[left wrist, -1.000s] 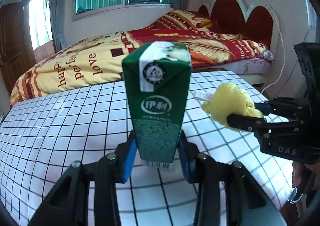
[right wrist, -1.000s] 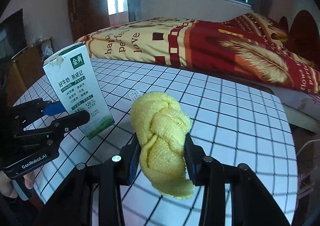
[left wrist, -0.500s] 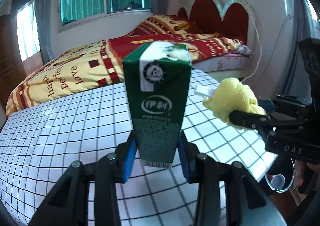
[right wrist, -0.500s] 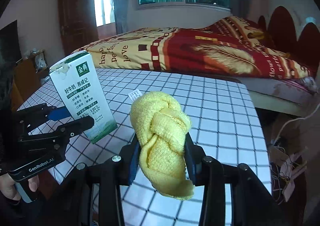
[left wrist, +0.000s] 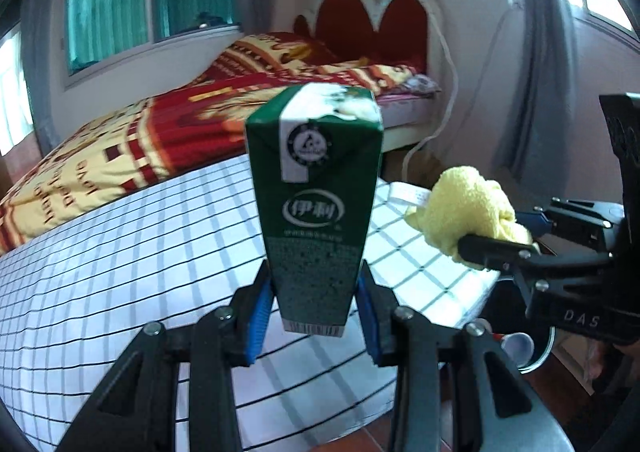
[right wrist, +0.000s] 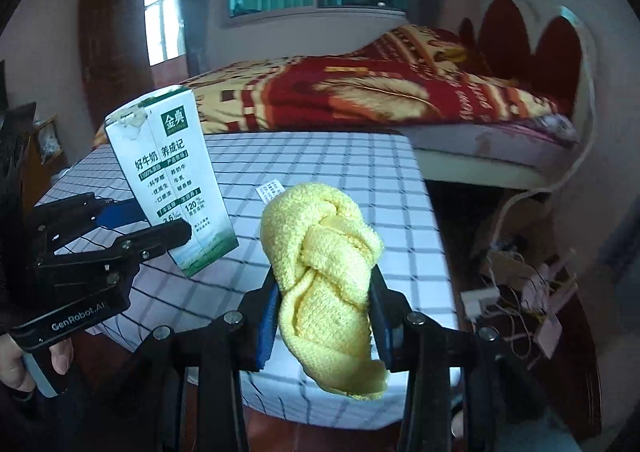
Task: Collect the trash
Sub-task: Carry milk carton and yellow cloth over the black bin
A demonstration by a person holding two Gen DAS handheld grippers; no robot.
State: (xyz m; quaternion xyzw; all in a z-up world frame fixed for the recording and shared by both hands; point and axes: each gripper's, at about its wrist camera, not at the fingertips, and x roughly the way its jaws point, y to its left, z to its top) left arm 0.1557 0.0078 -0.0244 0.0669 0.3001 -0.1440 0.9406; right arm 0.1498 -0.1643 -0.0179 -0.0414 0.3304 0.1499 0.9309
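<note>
- Behind our grippers stands a bed (left wrist: 168, 131) with a red and yellow patterned blanket, beside a table (left wrist: 120, 252) under a white black-gridded cloth.
- Our left gripper (left wrist: 314, 306) is clamped on a green and white milk carton (left wrist: 316, 203), held upright above the table.
- Our right gripper (right wrist: 324, 316) is clamped on a knotted yellow knit cloth (right wrist: 324, 276), held over the table's edge.
- Only the right wrist view shows the carton's white side with "120" and the left tool's "GenRobot.AI"; only the left wrist view shows "DAS" on the right tool.
</note>
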